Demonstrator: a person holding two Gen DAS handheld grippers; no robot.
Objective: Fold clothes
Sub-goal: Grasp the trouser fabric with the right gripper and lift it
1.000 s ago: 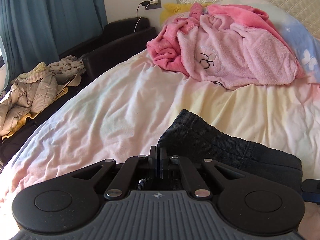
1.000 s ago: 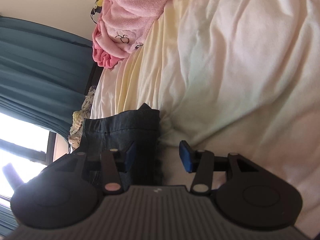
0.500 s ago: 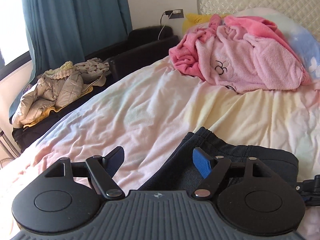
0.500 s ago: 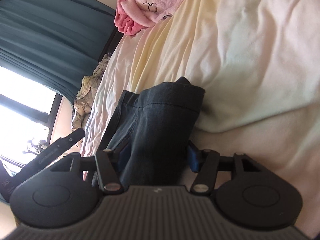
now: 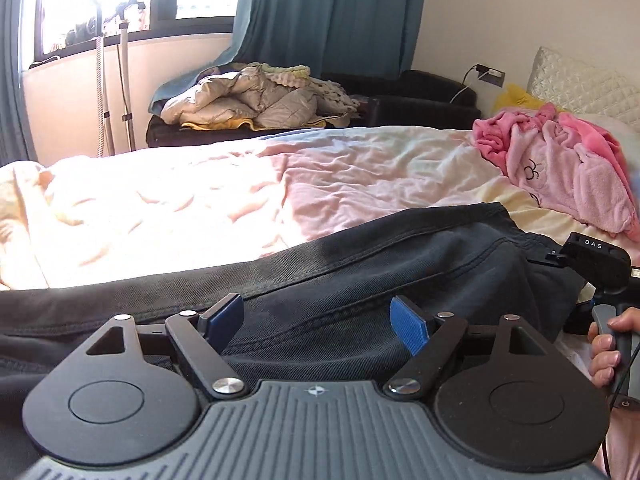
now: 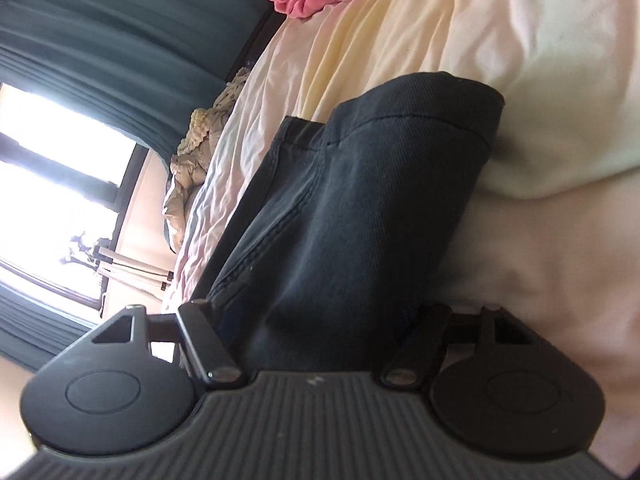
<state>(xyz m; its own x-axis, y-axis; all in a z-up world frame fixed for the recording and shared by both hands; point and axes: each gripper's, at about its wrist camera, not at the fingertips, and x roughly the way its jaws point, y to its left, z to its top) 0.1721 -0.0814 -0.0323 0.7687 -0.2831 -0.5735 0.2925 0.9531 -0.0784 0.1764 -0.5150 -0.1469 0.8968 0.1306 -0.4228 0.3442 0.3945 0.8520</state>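
Note:
Dark denim trousers (image 5: 400, 264) lie stretched across the bed; they also show in the right wrist view (image 6: 380, 208), waistband end toward the headboard. My left gripper (image 5: 316, 318) is open, its blue pads (image 5: 408, 324) apart just above the trousers' middle, holding nothing. My right gripper (image 6: 316, 320) is open, its jaws wide on either side of the trousers' fabric, which fills the gap between them. The right gripper's body and the hand on it show at the right edge of the left wrist view (image 5: 600, 264).
The bed (image 5: 200, 200) has a wrinkled pale pink and yellow sheet. A pink fleece garment (image 5: 560, 168) lies near the quilted headboard (image 5: 580, 84). A black bench (image 5: 400, 112) with a heap of beige jackets (image 5: 248, 96) stands beyond the bed, by teal curtains (image 5: 320, 12).
My left gripper opened, let go of the trousers and swung left toward the window. My right gripper moved in over the trousers, which now fill its open jaws.

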